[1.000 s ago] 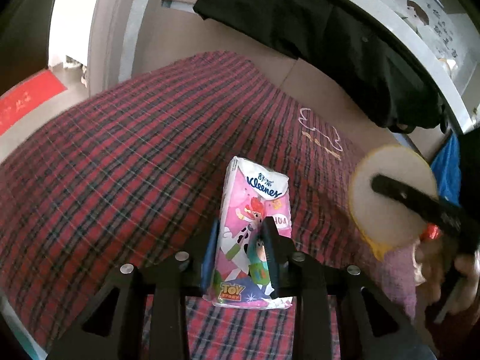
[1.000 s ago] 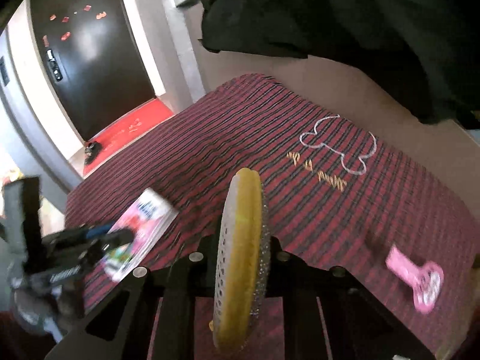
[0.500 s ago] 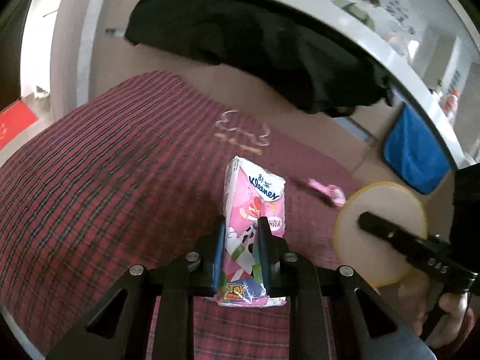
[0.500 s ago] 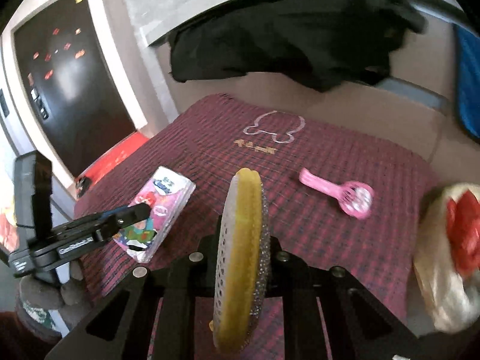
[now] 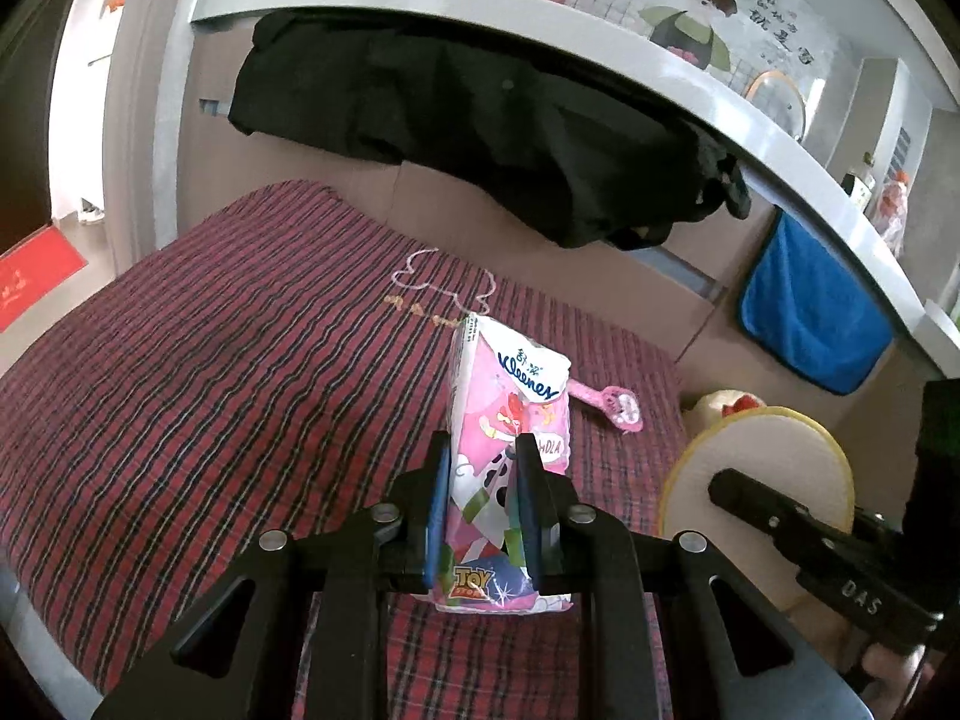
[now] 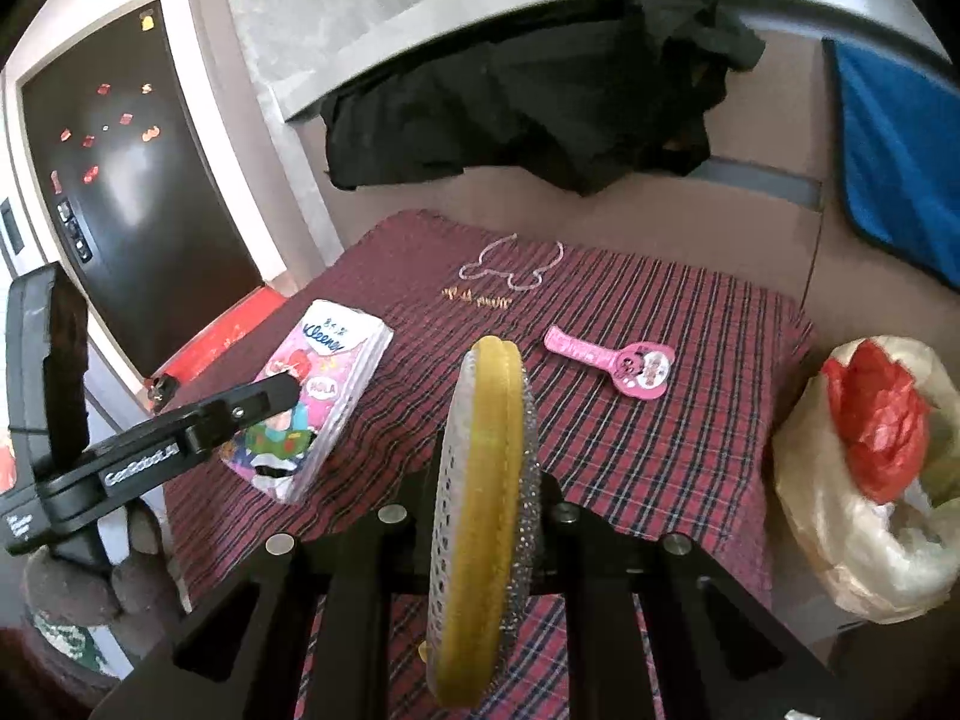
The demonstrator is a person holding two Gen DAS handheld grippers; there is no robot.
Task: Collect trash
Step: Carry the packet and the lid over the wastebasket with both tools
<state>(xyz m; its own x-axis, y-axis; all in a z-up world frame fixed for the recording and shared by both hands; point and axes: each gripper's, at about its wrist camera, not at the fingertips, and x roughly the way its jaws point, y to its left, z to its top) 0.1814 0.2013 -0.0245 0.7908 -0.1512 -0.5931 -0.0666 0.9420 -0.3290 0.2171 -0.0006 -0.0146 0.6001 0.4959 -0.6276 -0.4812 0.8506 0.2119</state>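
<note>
We see broad open room across the plaid blanket (image 5: 210, 372), bare on its left and middle. Toward the right a pink toy (image 6: 624, 363) lies in the way, and off that edge a plastic bag (image 6: 870, 474) crowds the gap. Behind, dark clothing (image 5: 480, 126) hangs from a grey ledge (image 5: 540, 18), closing the space above the far side.

Surface: a red-and-black plaid cloth (image 5: 210, 372) fills the lower half of both views.
Ledge: a curved grey shelf edge (image 5: 540, 30) arcs across the top.
Hanging cloth: a black garment (image 5: 468, 126) droops from the ledge; a blue towel (image 5: 810, 324) hangs at right.
Wall: cartoon figures (image 5: 690, 6) are painted at upper right.
Door: a dark glossy door (image 6: 120, 180), upper left of the right-wrist view.
Floor: a red mat (image 5: 30, 276), left edge.
</note>
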